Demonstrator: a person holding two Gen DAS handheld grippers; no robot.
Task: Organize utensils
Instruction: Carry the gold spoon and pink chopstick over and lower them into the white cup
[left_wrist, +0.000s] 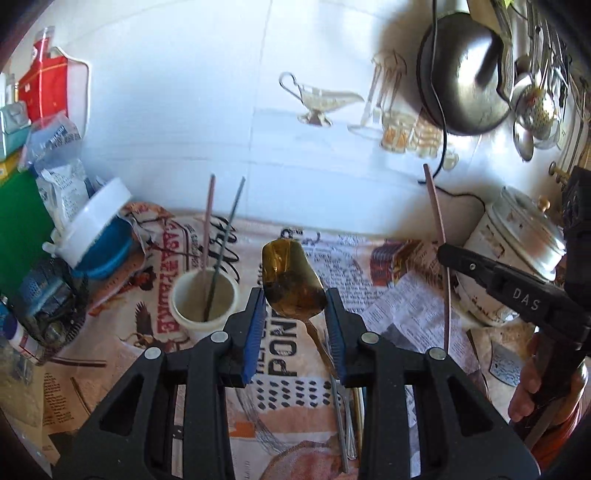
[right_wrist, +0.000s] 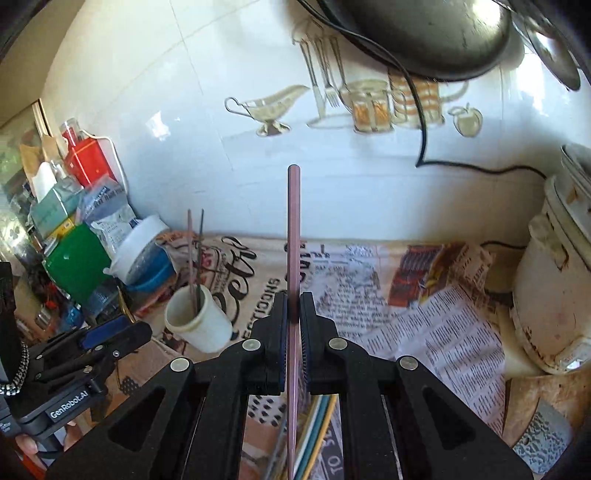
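A white cup (left_wrist: 204, 300) stands on the newspaper-covered counter and holds a pink stick and a dark stick; it also shows in the right wrist view (right_wrist: 197, 320). My left gripper (left_wrist: 295, 295) holds a gold spoon (left_wrist: 293, 282) by its handle against the right pad, bowl up, just right of the cup. My right gripper (right_wrist: 294, 301) is shut on a pink chopstick (right_wrist: 294, 236) that stands upright; the same gripper (left_wrist: 448, 253) and chopstick (left_wrist: 437, 218) show at right in the left view. More utensils (left_wrist: 347, 417) lie below the left gripper.
A white and blue tub (left_wrist: 94, 232), packets and a green box (right_wrist: 75, 266) crowd the left. A white pot (right_wrist: 554, 295) stands at right. A steel pan (left_wrist: 463, 70) and ladles hang on the tiled wall. Coloured straws (right_wrist: 314, 439) lie under the right gripper.
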